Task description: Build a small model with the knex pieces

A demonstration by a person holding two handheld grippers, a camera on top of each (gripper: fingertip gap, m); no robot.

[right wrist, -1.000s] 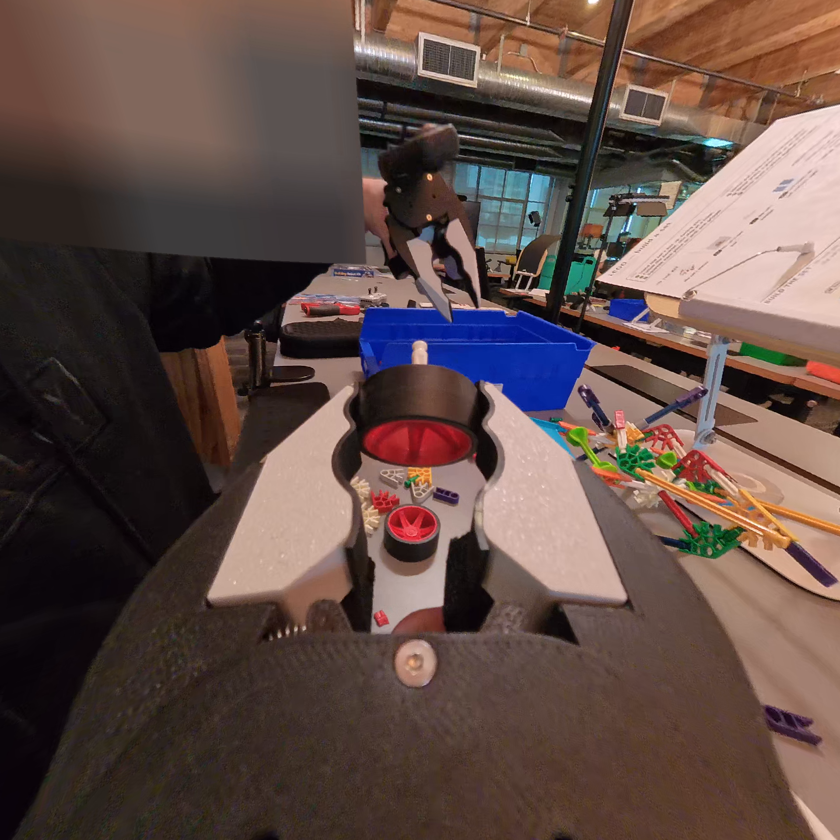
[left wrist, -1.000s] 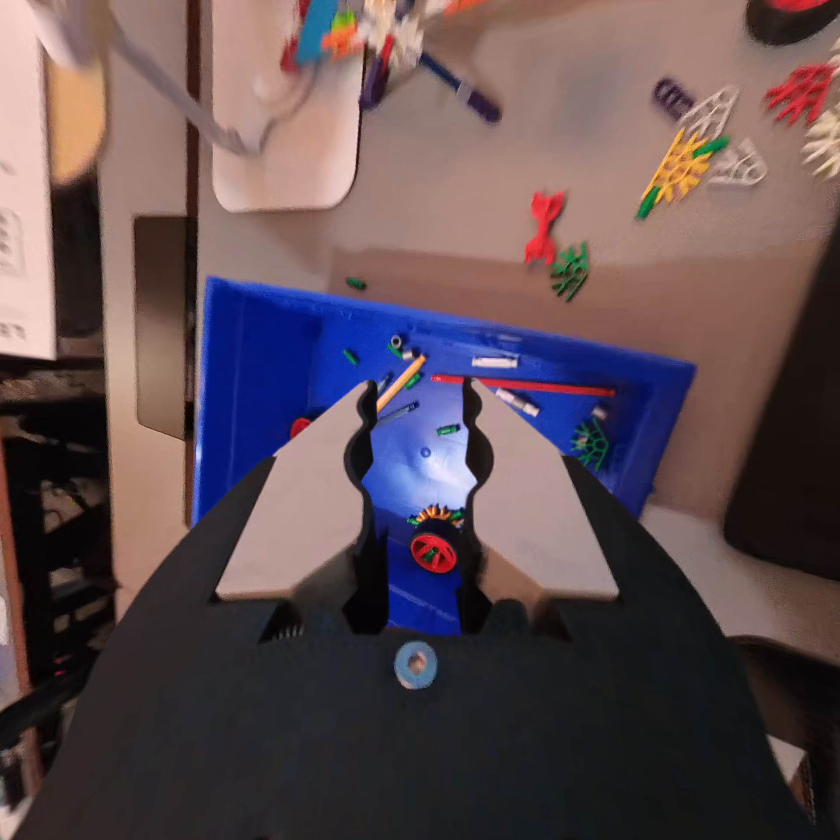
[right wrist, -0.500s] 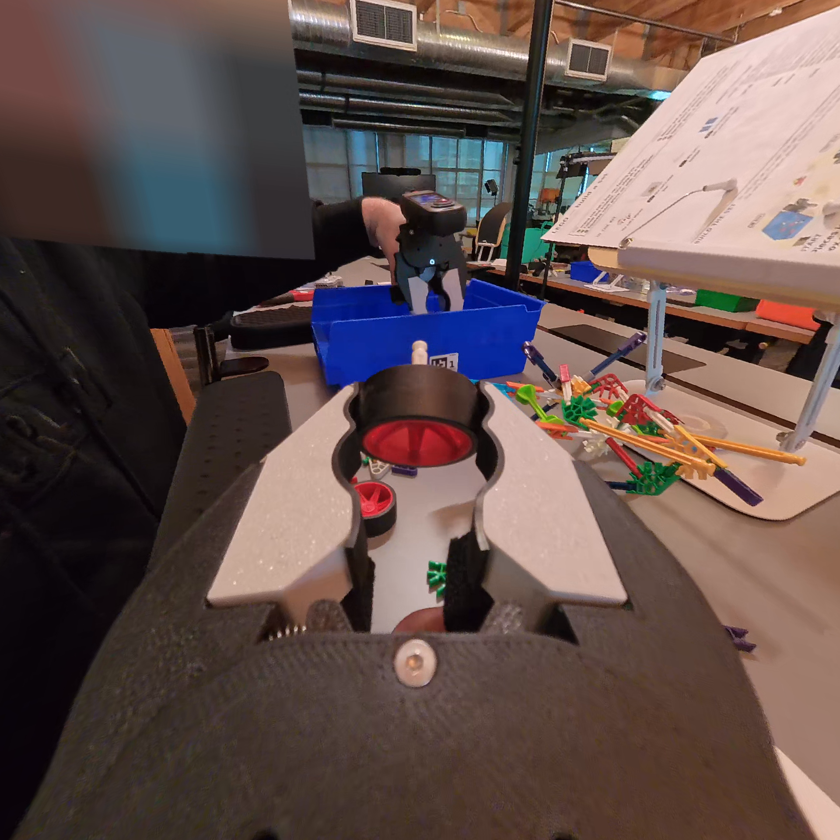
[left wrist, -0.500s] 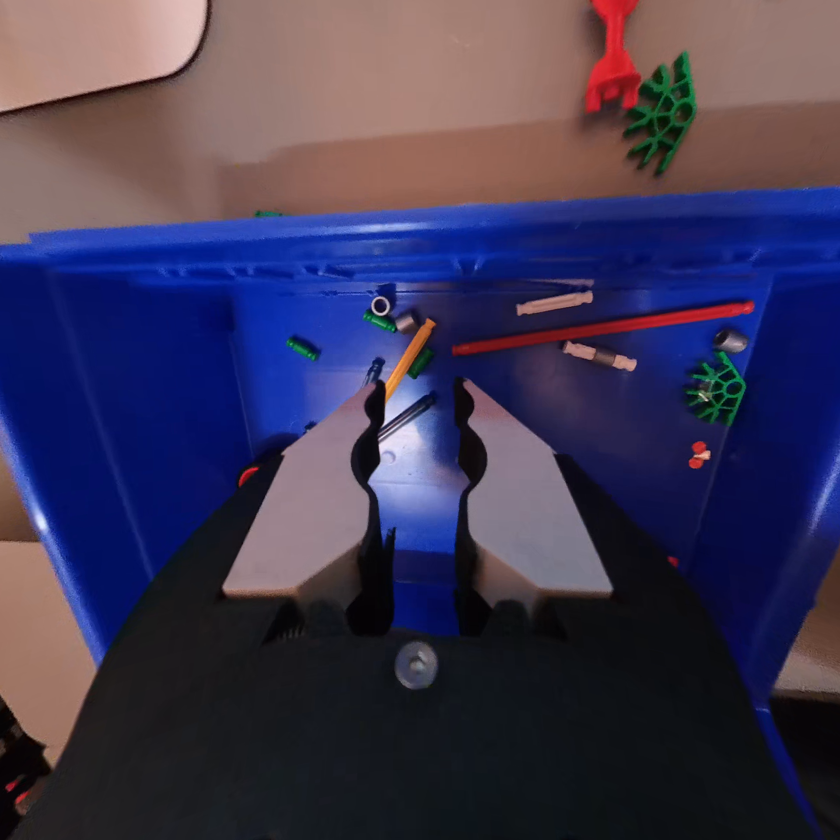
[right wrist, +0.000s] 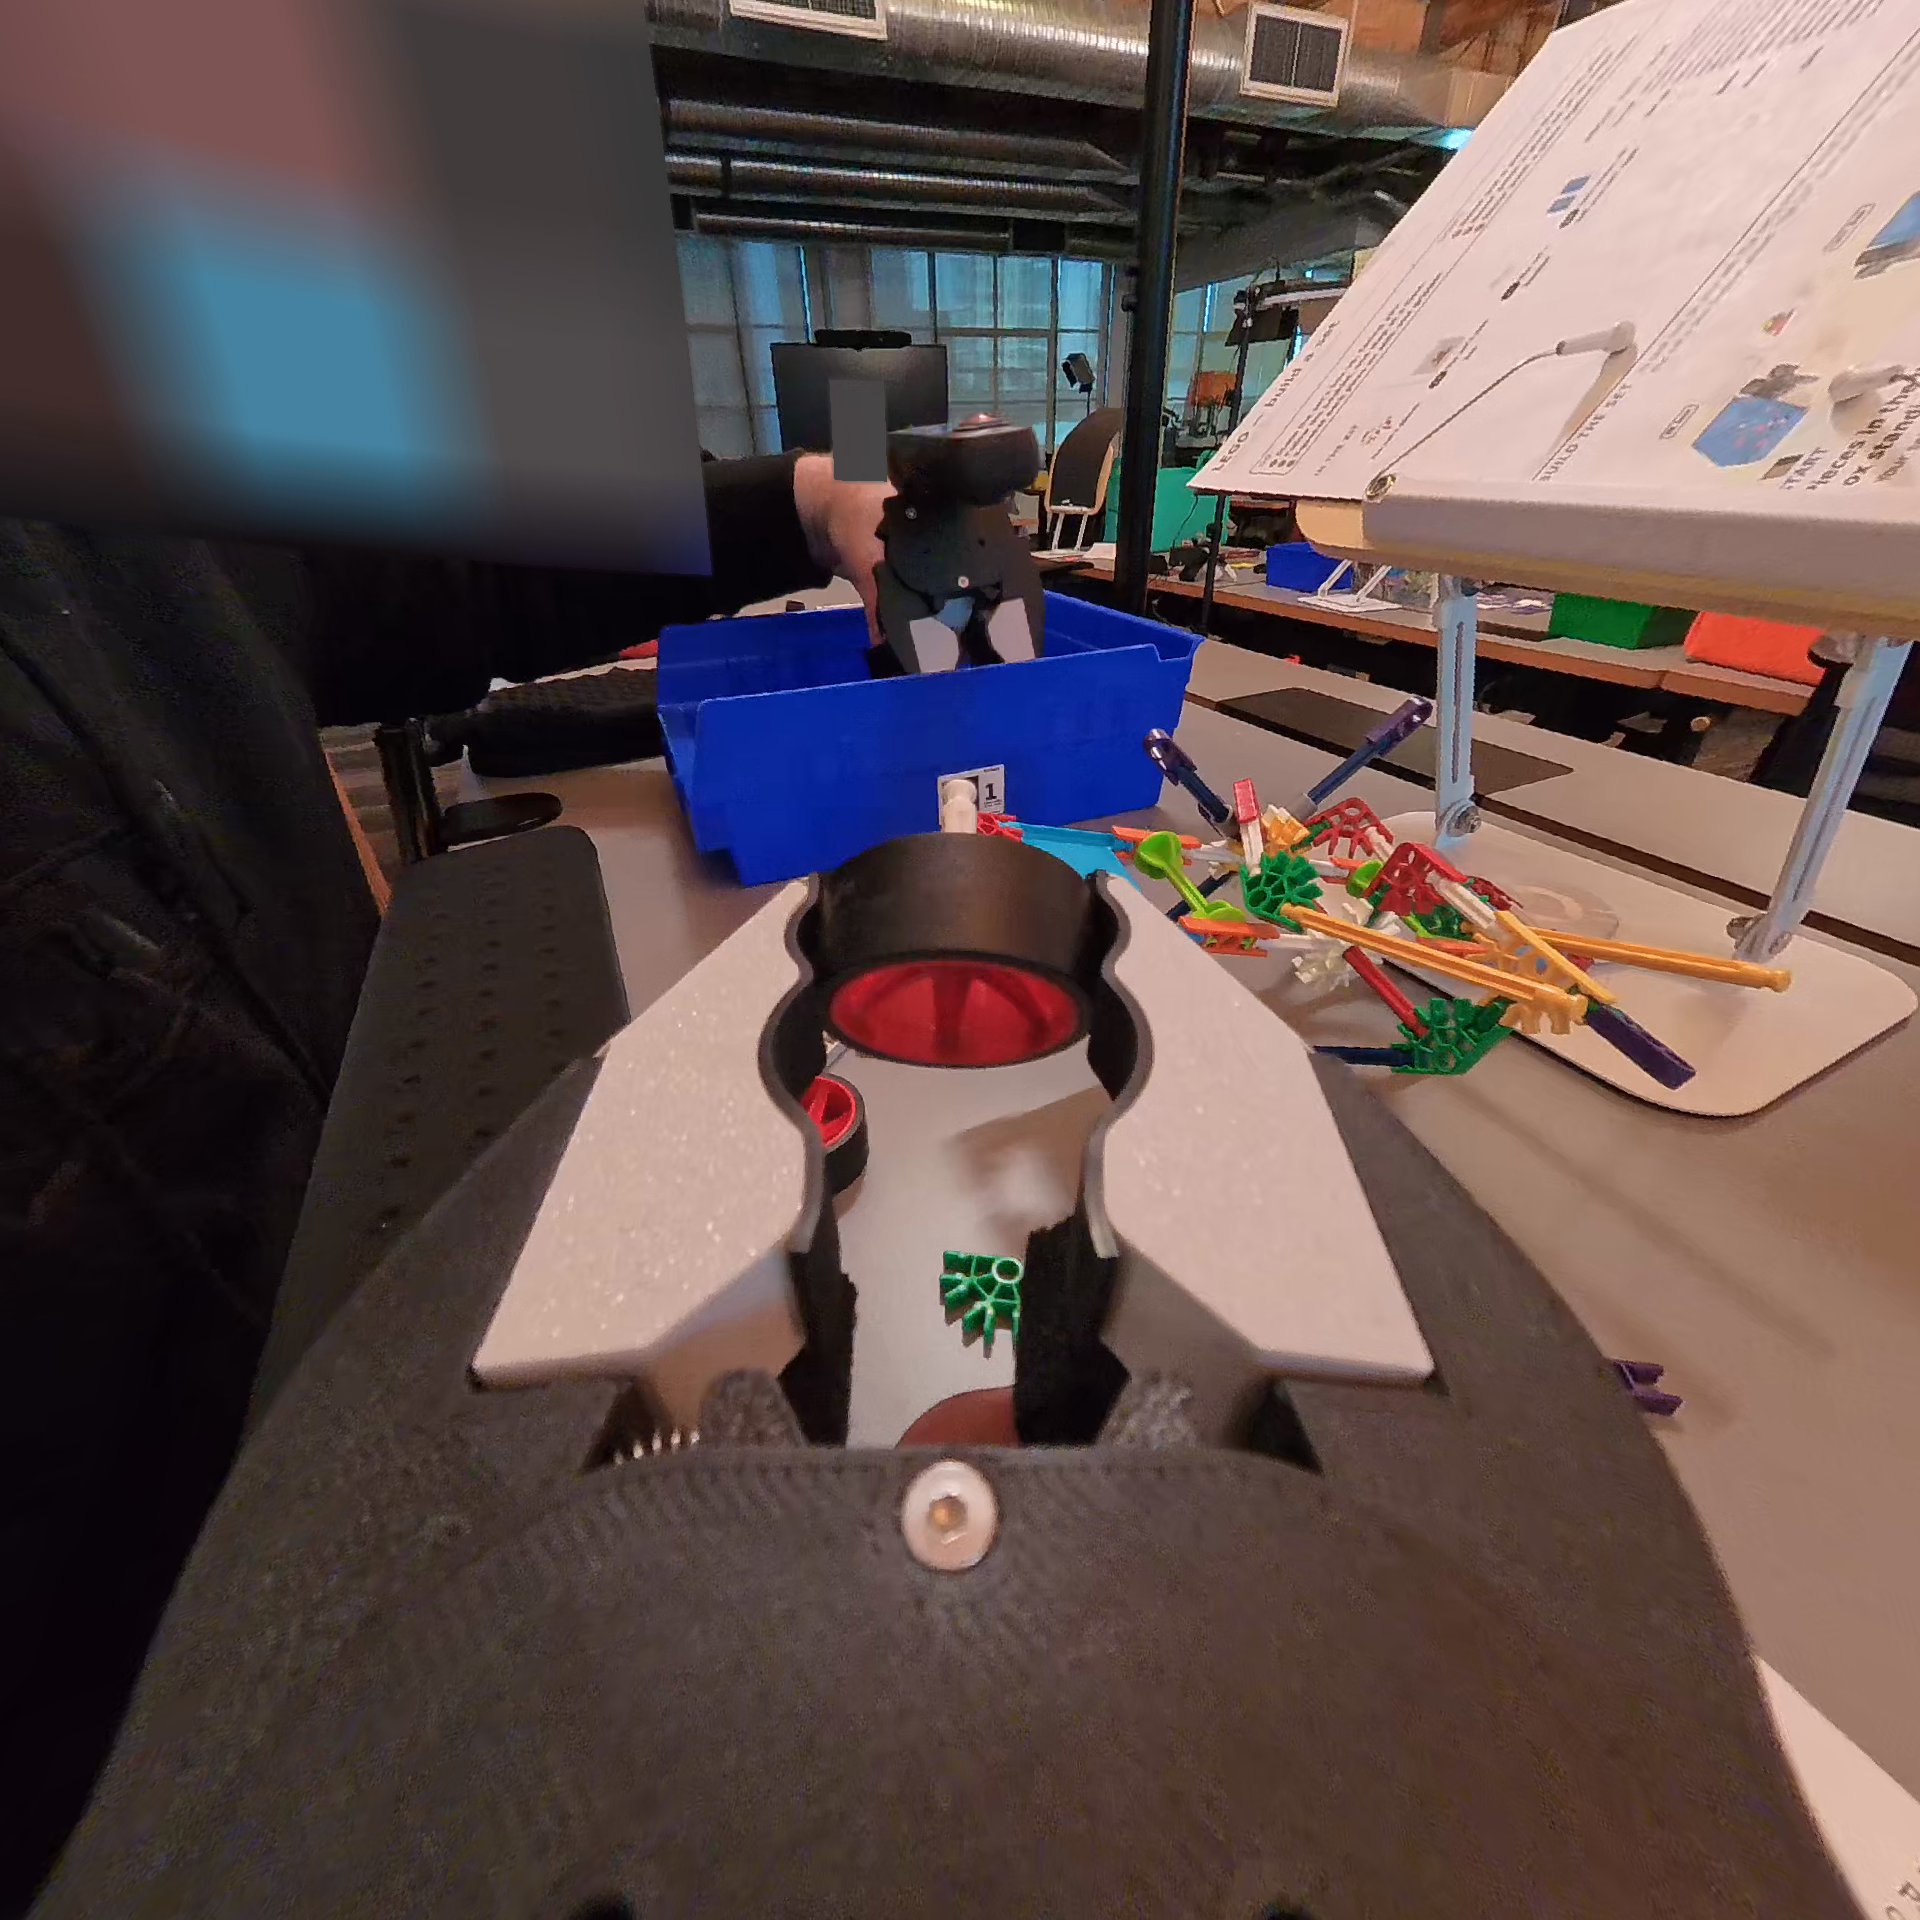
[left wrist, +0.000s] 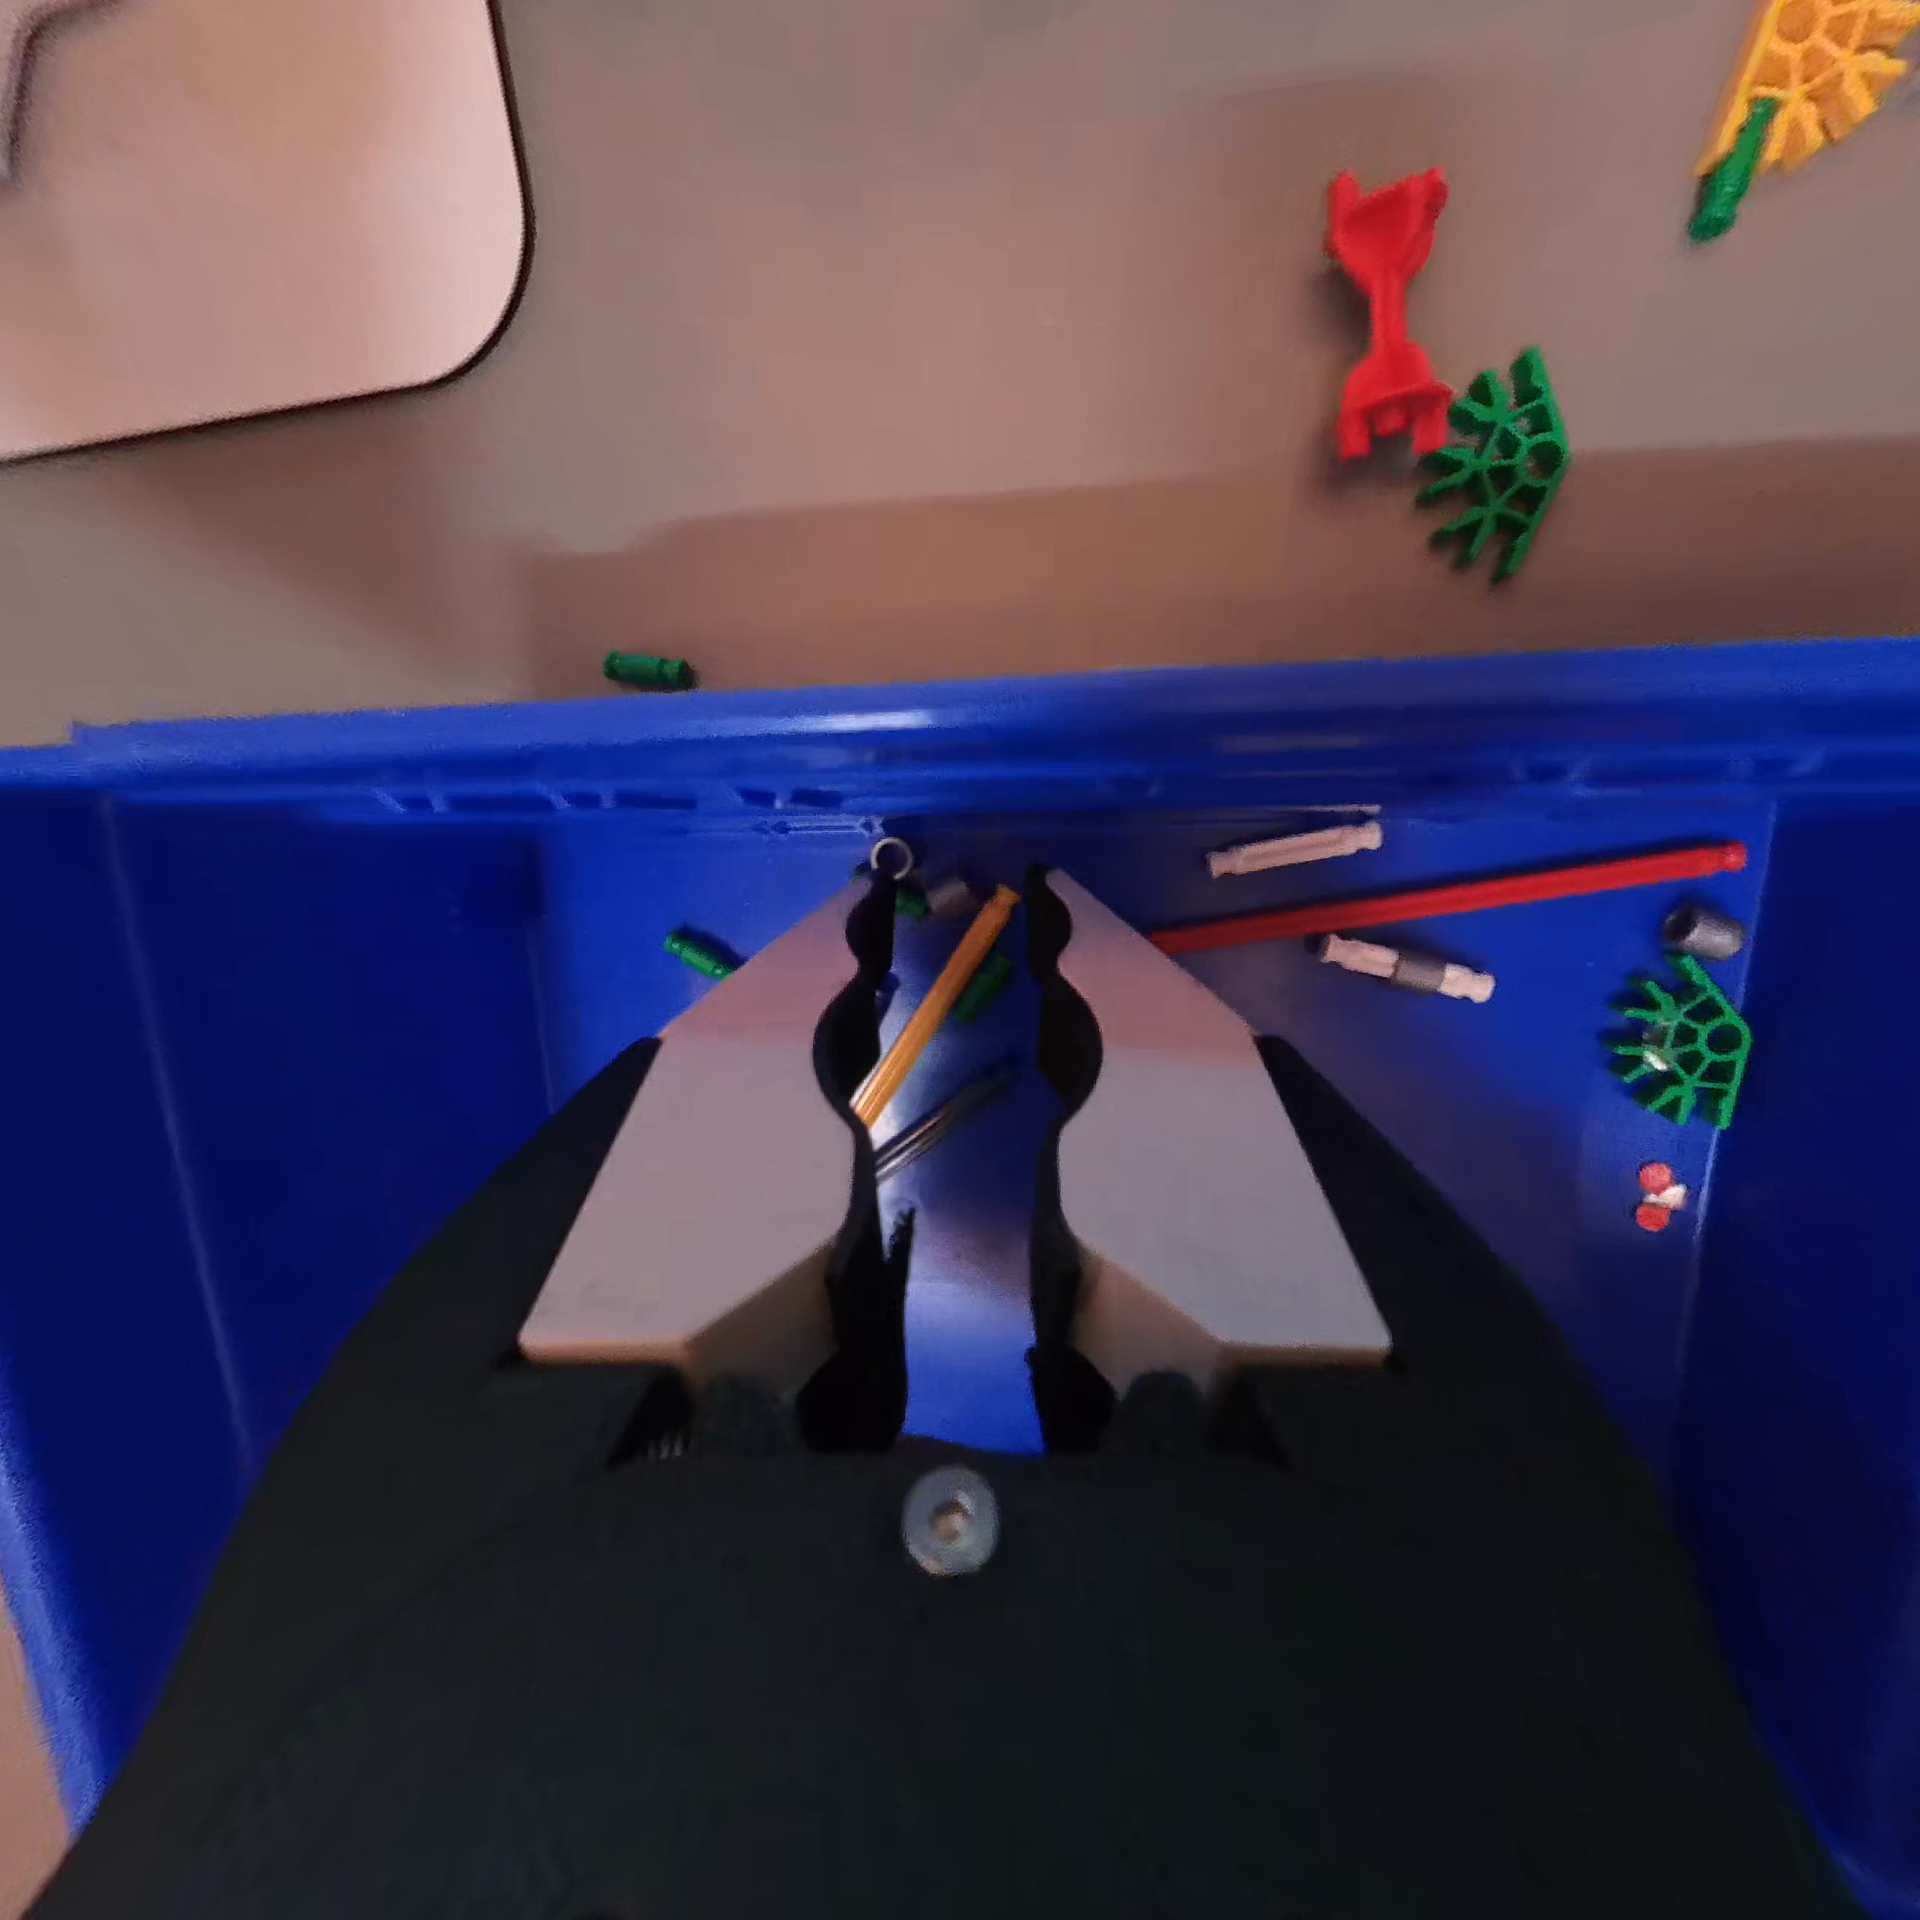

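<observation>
My left gripper (left wrist: 961, 883) is open and low inside the blue bin (left wrist: 935, 727), close to its far wall. A short orange rod (left wrist: 935, 1008) and a grey rod (left wrist: 945, 1117) lie on the bin floor between its jaws. It also shows in the right wrist view (right wrist: 961, 634), dipped into the bin (right wrist: 935, 748) and held by a person's hand. My right gripper (right wrist: 956, 894) is shut on a black wheel with a red hub (right wrist: 951, 1008), held above the table. A white peg (right wrist: 956, 805) sticks up from the wheel.
The bin also holds a long red rod (left wrist: 1455, 899), white rods (left wrist: 1294, 847) and a green connector (left wrist: 1683, 1044). A small wheel (right wrist: 836, 1122), a green connector (right wrist: 982, 1288) and a pile of rods and connectors (right wrist: 1403, 914) lie on the table. An instruction sheet rests on a stand (right wrist: 1662, 312) at the right. Left tips to right tips: about 35 centimetres.
My left gripper has gone down into the bin and forward to its far wall; the orange rod now lies between its jaws. My right gripper keeps the wheel and has shifted slightly.
</observation>
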